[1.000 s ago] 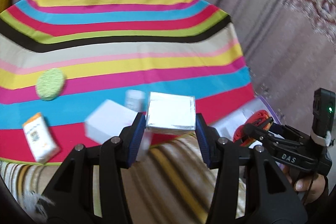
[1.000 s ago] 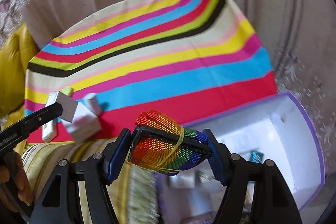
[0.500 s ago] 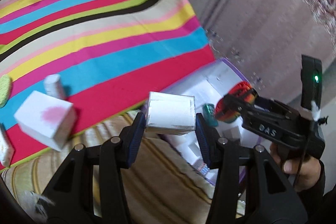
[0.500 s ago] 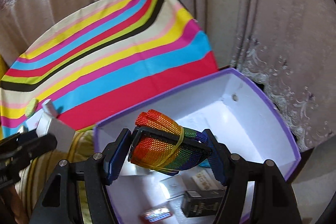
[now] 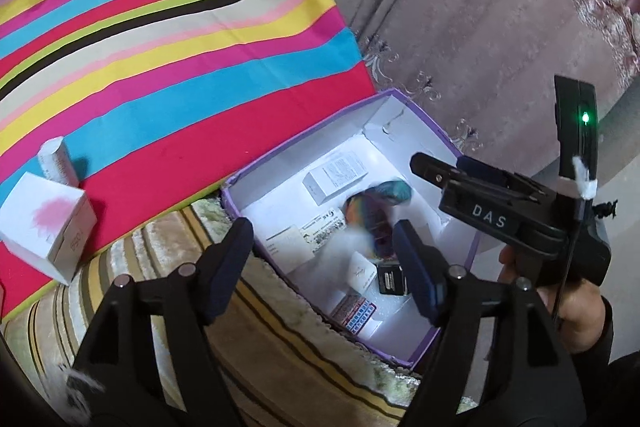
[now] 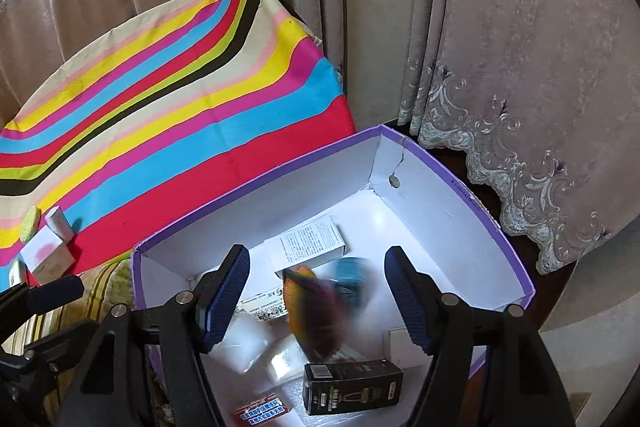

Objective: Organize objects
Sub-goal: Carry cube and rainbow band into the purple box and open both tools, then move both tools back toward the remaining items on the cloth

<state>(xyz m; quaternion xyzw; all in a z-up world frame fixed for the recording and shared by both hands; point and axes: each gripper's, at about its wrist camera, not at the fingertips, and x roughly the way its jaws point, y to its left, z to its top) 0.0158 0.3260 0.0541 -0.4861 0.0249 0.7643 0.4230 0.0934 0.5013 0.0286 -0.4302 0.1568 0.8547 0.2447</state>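
while both grippers hang over it, the purple box (image 6: 460, 183) sits open, white inside, wedged between the striped cloth (image 5: 180, 67) and the curtain (image 6: 520, 67). in it lie a white carton (image 6: 308, 243) with fine print near the far wall, a black carton (image 6: 352, 391) near the front, a small red-and-blue packet (image 6: 260, 411), a flat white card at the right, a printed leaflet, and two pale blurred lumps (too smeared to name). a rainbow mesh roll (image 6: 316, 307) shows as a blur in the middle, with a teal thing (image 6: 352, 277) just beside it, also blurred.

the left gripper (image 5: 324, 269) has its jaws opening, nothing pressed between the pads; a white smear below them is too blurred to read. the right gripper (image 6: 318, 295) is also opening, its pads clear of the rainbow roll, which is loose below them inside the box. a hand (image 5: 560, 311) holds the right gripper's handle.

on the cloth, four things remain: a white cube box with a pink blotch (image 5: 44, 223), a small white tube-shaped carton (image 5: 58, 163) just behind it, a green round pad (image 6: 30, 223) and part of another white pack at the left edge in the right wrist view. a striped fuzzy blanket (image 5: 280, 347) lies between the cloth and the box.
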